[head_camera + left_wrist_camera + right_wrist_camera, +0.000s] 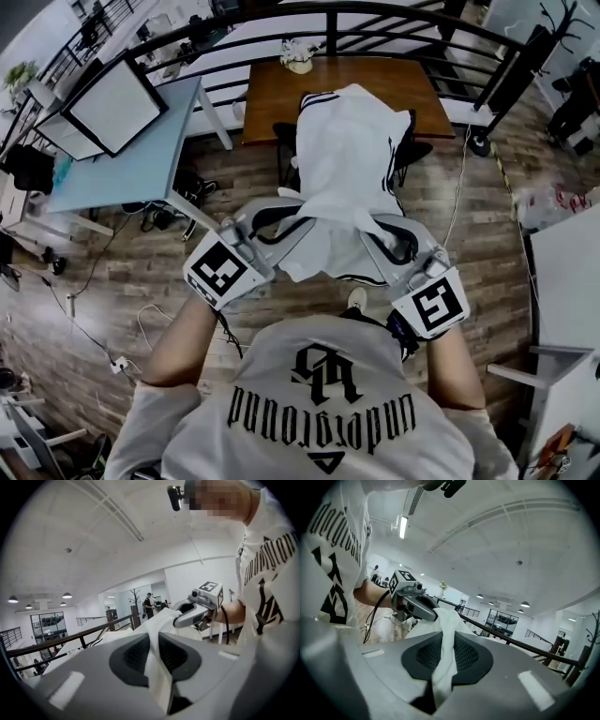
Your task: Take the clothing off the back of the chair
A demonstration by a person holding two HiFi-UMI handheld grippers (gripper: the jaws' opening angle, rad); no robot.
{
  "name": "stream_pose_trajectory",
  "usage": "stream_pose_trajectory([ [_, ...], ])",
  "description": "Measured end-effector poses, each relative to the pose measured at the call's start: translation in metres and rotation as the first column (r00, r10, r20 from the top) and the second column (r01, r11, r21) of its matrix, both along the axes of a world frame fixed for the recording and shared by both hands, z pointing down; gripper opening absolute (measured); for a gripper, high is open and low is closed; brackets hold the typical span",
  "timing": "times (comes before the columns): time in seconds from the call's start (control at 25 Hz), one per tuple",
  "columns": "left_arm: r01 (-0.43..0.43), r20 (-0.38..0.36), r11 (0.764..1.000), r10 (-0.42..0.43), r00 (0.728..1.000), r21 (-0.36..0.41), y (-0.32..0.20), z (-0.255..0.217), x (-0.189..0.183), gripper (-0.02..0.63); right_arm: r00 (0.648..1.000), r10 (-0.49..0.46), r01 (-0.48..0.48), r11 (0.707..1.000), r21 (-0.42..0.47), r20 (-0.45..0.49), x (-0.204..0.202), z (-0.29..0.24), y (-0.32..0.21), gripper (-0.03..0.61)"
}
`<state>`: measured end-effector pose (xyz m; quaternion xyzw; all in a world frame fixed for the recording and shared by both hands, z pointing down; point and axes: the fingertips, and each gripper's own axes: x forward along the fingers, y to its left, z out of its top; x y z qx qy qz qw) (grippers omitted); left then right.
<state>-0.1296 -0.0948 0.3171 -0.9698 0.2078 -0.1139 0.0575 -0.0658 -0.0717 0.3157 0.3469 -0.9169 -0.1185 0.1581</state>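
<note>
1. Nearest the person, the left tool (274, 223) and the right tool (373, 228) point side by side at the garment. Each has its jaws almost together, clamped on a thin fold of white cloth. The left gripper view shows the fabric (154, 641) running up between its dark pads, and the right gripper view shows the same (445, 634) between its own.
2. Both holds take only a narrow pinch near the edge. If the cloth drags, I judge that either fold could slide out, leaving the garment hanging from one tool.
3. The clothing (347, 150) is a white top with black stripes along its sides and at the collar. It looks thin and limp, bunched into ridges where the tools gather it.
4. It stretches from the tools out to the chair (413, 148), and its far half looks draped over the chair back, so it is not yet off. Pulling level, without lifting, could snag it on the back or tip the chair toward the person.
5. Beyond the chair is a wooden worktop (272, 98) with a small flower pot (299, 58) at its far edge. A black railing (375, 13) runs behind it. The pot looks well clear of the cloth.
</note>
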Motion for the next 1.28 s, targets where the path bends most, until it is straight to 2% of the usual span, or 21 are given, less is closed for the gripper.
stream_pose_trajectory([
  [0.28, -0.075, -0.022, 0.997, 0.075, 0.997, 0.025, 0.052, 0.012, -0.049, 0.098, 0.997, 0.078, -0.078, 0.997, 0.001, -0.014, -0.048, 0.01, 0.055, 0.044],
  [0.72, -0.155, -0.02, 0.987, 0.154, 0.988, -0.033, 0.101, 0.03, -0.061, 0.098, 0.991, 0.136, -0.136, 0.986, -0.099, -0.002, -0.061, 0.027, 0.109, 0.044],
  [0.84, -0.156, -0.025, 0.985, 0.154, 0.988, -0.076, 0.12, 0.028, -0.057, 0.098, 0.991, 0.136, -0.135, 0.984, -0.115, 0.004, -0.057, 0.028, 0.126, 0.044],
  [0.96, -0.147, -0.032, 0.987, 0.145, 0.989, -0.066, 0.136, 0.032, -0.046, 0.097, 0.992, 0.128, -0.125, 0.985, -0.118, 0.016, -0.046, 0.034, 0.141, 0.044],
  [1.28, -0.053, -0.055, 0.991, 0.047, 0.997, -0.121, 0.181, 0.048, -0.015, 0.098, 0.997, 0.074, -0.068, 0.987, -0.143, 0.036, -0.013, 0.049, 0.186, 0.044],
])
